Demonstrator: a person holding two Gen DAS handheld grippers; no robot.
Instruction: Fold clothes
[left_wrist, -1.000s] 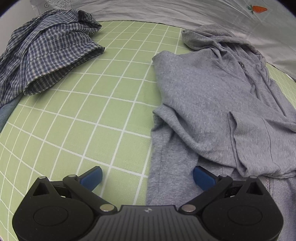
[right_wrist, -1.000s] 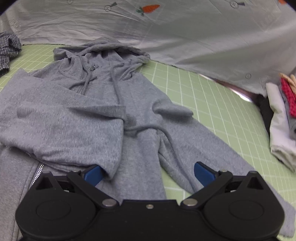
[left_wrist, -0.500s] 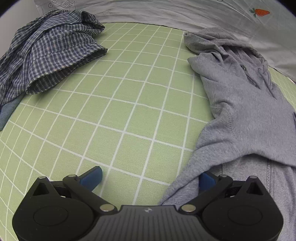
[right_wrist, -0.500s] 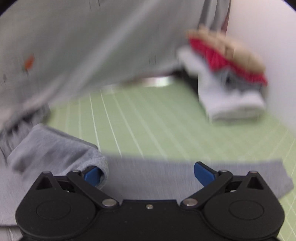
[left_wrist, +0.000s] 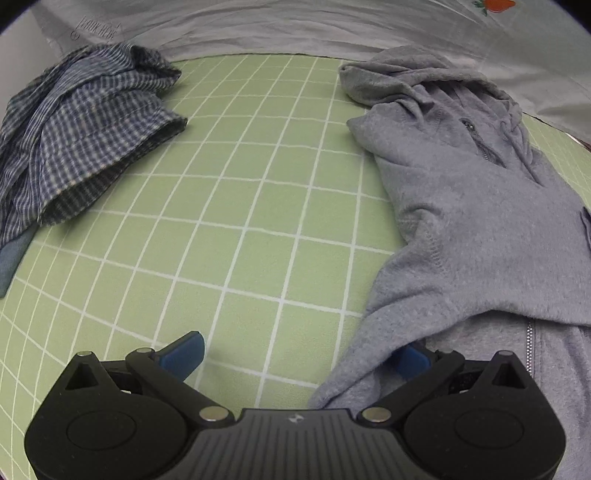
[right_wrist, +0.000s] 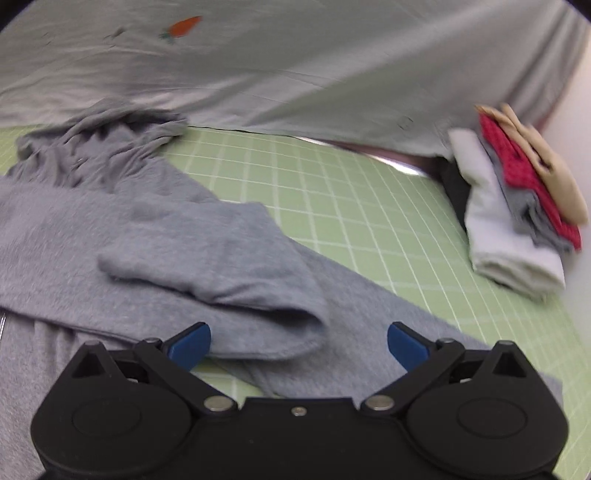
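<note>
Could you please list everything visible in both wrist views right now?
hoodie: one, grey, zip-front, spread on the mat's right side, sleeve folded across
plaid shirt: one, blue and white, crumpled at far left
stack of folded clothes: one, white, grey, red and tan, far right
cutting mat: one, green with white grid, under everything
sheet: one, pale grey with carrot prints, behind the mat
left tool: one, black with blue pads, open, hoodie edge over its right pad
right tool: one, black with blue pads, open, over the sleeve

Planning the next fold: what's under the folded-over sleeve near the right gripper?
The sleeve lies on the gray hoodie body; green mat shows beside it. Anything beneath is covered.
</note>
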